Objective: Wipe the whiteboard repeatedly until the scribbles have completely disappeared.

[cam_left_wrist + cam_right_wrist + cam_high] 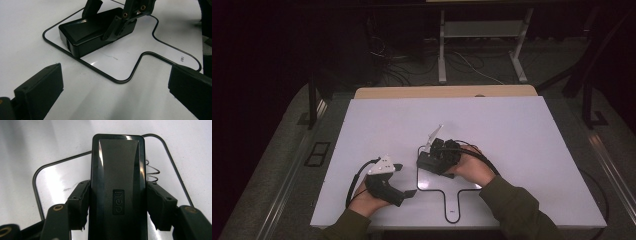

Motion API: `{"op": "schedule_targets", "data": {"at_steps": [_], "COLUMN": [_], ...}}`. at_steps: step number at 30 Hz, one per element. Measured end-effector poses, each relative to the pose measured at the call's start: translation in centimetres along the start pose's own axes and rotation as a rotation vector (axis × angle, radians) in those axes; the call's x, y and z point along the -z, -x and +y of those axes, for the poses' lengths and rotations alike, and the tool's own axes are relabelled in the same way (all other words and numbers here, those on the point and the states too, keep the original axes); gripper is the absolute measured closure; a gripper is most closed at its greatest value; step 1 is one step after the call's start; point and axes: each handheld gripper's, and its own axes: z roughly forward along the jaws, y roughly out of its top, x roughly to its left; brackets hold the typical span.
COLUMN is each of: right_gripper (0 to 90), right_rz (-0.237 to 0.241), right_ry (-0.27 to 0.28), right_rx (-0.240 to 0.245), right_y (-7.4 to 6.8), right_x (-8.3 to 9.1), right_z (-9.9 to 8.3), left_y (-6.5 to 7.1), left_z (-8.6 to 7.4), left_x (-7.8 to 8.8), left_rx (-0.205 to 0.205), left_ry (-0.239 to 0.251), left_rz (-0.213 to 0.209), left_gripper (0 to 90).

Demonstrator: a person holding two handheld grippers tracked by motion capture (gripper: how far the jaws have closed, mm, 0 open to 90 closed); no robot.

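Black eraser clamped in low right gripper.

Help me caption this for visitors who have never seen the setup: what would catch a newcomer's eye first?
Probably the glossy black eraser block, clamped at its sides by the right gripper near the middle of the white table. It sits on a small whiteboard shaped like a paddle with a thin black edge, which bears faint pen scribbles. At the near left, the left gripper rests with jaws open and nothing between them.
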Motion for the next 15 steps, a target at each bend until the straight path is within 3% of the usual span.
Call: {"op": "schedule_targets", "data": {"at_steps": [4, 11, 15], "right_gripper": [38.6, 38.7, 38.6], "right_rz": [-0.012, 0.036, 0.042], "right_ry": [-0.008, 0.003, -0.004], "right_rx": [0.024, 0.091, 0.101], "right_y": [-0.6, -4.1, -4.1], "right_x": [0.1, 0.6, 0.6], "right_z": [-0.1, -0.8, -0.6], "left_y": [0.0, 0.0, 0.0], "left_z": [0.0, 0.0, 0.1], "left_x": [0.0, 0.0, 0.0], "left_rx": [0.0, -0.008, -0.01], "left_ry": [-0.001, -0.003, -0.005], "left_rz": [0.0, 0.003, 0.002], "left_gripper": [0.0, 0.0, 0.0]}}
